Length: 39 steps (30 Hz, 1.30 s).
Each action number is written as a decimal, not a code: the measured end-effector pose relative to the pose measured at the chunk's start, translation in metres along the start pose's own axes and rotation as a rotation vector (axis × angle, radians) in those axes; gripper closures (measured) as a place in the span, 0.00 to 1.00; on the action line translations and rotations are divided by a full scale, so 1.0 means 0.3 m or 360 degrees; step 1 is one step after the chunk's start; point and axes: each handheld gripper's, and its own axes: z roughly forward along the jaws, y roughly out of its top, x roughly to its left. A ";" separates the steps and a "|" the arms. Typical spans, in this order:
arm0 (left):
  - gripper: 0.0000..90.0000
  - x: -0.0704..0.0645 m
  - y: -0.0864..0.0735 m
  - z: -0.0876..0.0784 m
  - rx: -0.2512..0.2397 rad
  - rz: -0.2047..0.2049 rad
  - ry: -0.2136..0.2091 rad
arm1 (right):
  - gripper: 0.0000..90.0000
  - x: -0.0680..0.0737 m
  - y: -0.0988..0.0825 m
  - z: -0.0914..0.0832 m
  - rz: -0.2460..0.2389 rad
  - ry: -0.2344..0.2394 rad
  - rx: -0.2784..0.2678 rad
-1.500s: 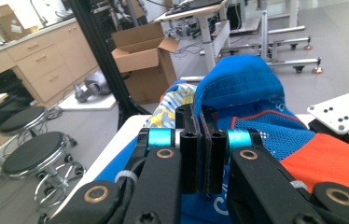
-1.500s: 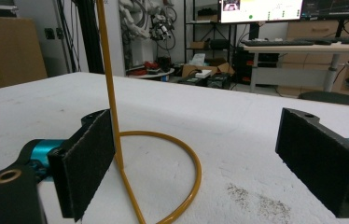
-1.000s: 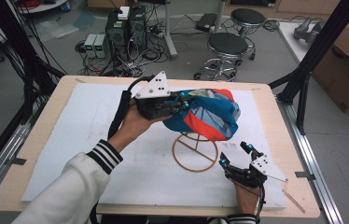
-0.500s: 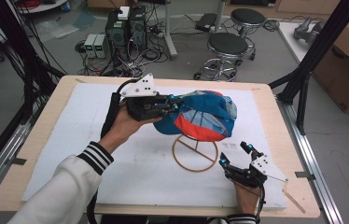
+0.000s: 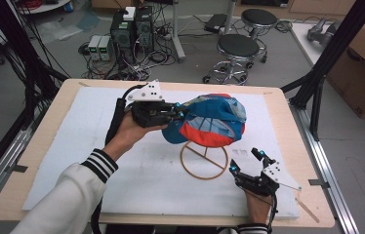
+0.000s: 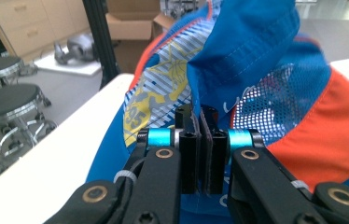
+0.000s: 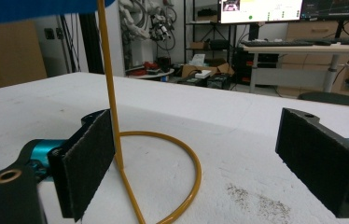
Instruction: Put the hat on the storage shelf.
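1. Nearest the person, at about 5 o'clock on the table, the right gripper (image 5: 247, 161) rested low on the white mat (image 5: 73, 161), its jaws spread wide with nothing between them.
2. In the right gripper view, that gripper (image 7: 196, 154) faced the stand's upright rod, which rose just beside one black pad; the ring base curved across the mat between the two pads without touching them.
3. Next, near the table's centre, stood the yellow wire stand (image 5: 204, 160), its round base flat on the mat.
4. Above it sat the blue and orange cap (image 5: 210, 122), covering the top of the stand.
5. At about 10 o'clock from the stand, the left gripper (image 5: 180, 115) was pressed together, pinching the cap's edge.
6. The left gripper view showed that gripper (image 6: 202, 140) clamping a fold of the cap's (image 6: 256, 60) blue fabric.
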 end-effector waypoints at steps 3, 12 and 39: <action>0.97 -0.002 -0.001 -0.006 -0.0037 -0.0006 0.0003 | 0.12 0.000 0.000 0.000 0.0002 0.0000 0.0001; 0.93 -0.035 0.027 -0.005 -0.0068 0.0066 0.0006 | 0.12 0.000 0.000 0.000 -0.0001 -0.0001 0.0003; 0.11 -0.018 -0.049 -0.058 -0.0042 -0.0115 0.0025 | 0.12 0.001 0.000 0.000 -0.0003 0.0000 0.0001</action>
